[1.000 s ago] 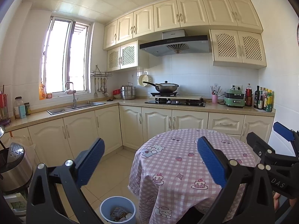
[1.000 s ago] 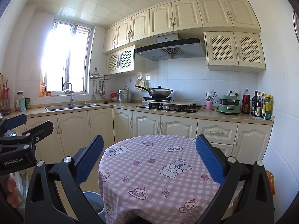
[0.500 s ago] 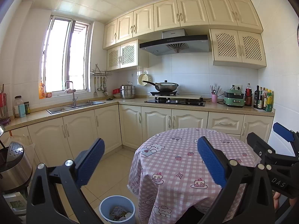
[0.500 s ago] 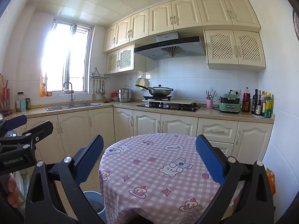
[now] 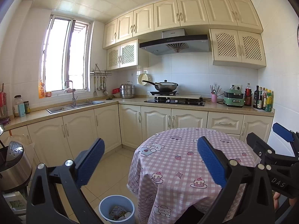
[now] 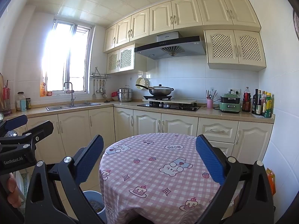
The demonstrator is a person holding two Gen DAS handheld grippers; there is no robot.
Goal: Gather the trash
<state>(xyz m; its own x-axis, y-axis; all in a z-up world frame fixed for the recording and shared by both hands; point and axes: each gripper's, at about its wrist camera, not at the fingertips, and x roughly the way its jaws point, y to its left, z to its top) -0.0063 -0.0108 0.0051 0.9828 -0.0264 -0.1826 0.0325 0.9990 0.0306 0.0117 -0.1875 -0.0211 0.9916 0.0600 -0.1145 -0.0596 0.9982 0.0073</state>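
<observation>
A light blue waste bin (image 5: 117,210) stands on the floor at the left foot of the round table (image 5: 188,160); crumpled wrappers (image 5: 117,211) lie inside it. The right wrist view shows only part of the bin (image 6: 93,203) behind a finger. The table (image 6: 158,169) wears a pink checked cloth with bear and cake prints, and nothing lies on its top. My left gripper (image 5: 149,162) is open and empty, held above the floor and the table's left side. My right gripper (image 6: 149,160) is open and empty over the table. Each gripper appears at the edge of the other's view.
Cream cabinets and a counter run along the back and left, with a sink (image 5: 74,106), a hob with a wok (image 5: 164,86), a green appliance (image 5: 233,98) and bottles (image 5: 261,99). A steel cooker (image 5: 13,166) stands at the left. Tiled floor (image 5: 110,168) lies between table and cabinets.
Both views have shifted only slightly; the grippers stay open and hold nothing.
</observation>
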